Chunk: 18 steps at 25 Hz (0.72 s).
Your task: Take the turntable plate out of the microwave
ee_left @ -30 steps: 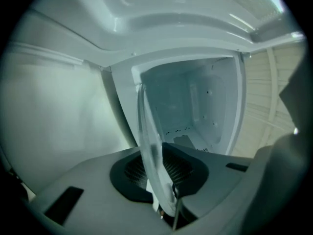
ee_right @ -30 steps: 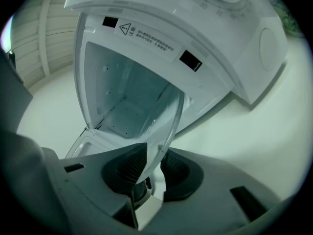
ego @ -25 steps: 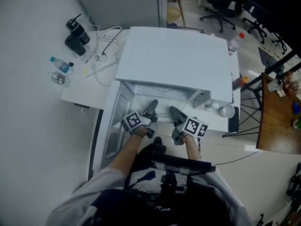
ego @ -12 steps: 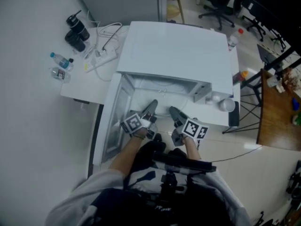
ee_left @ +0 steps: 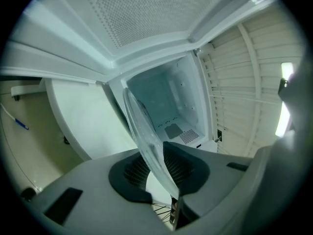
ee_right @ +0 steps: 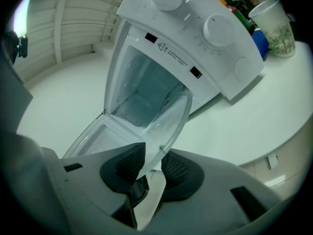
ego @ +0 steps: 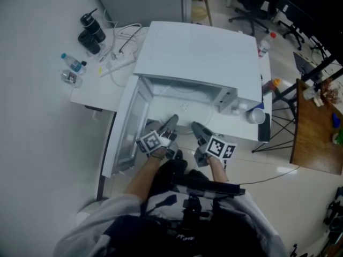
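The clear glass turntable plate (ego: 184, 116) sits at the mouth of the white microwave (ego: 198, 52), whose door (ego: 126, 127) hangs open to the left. My left gripper (ego: 170, 123) is shut on the plate's near-left rim. In the left gripper view the plate (ee_left: 142, 131) runs edge-on between the pads of the left gripper (ee_left: 161, 166), with the cavity (ee_left: 171, 102) behind. My right gripper (ego: 197, 127) holds the near-right rim. In the right gripper view its jaws (ee_right: 149, 169) are opening, and the plate (ee_right: 171, 121) still lies between the pads and touches both.
On the white table left of the microwave lie water bottles (ego: 71, 68), a dark flask (ego: 91, 33) and a power strip with cables (ego: 120, 60). A cup (ego: 256, 115) stands by the microwave's right side. A wooden desk (ego: 316, 127) is further right.
Both grippers have drawn back from the cavity toward me with the plate between them. More of the open door and cavity front shows now.
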Each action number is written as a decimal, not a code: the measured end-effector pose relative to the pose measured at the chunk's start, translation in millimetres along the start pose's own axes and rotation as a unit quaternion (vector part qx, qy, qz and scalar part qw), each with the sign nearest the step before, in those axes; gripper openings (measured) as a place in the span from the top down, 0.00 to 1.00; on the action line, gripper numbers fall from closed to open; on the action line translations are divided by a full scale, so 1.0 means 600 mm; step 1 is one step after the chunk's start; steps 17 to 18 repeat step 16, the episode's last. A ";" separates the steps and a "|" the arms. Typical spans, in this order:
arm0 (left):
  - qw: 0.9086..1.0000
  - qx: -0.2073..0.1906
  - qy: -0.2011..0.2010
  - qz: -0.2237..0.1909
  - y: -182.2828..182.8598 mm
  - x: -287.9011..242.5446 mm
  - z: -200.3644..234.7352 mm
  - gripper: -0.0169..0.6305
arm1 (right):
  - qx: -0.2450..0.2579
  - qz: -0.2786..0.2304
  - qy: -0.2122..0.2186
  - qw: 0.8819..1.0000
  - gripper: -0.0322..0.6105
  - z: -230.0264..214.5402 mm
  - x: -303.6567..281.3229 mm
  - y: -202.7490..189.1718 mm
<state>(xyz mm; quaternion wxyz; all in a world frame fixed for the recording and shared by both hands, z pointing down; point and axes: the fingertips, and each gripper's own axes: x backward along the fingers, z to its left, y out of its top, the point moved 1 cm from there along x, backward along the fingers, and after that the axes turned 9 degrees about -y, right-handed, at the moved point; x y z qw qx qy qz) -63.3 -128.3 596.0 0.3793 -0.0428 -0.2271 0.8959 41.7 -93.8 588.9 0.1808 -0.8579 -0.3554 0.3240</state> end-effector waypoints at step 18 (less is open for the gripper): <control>0.999 -0.037 -0.003 -0.033 -0.039 0.071 -0.061 0.87 | 0.048 -0.007 0.030 0.998 0.77 0.021 0.077 -0.048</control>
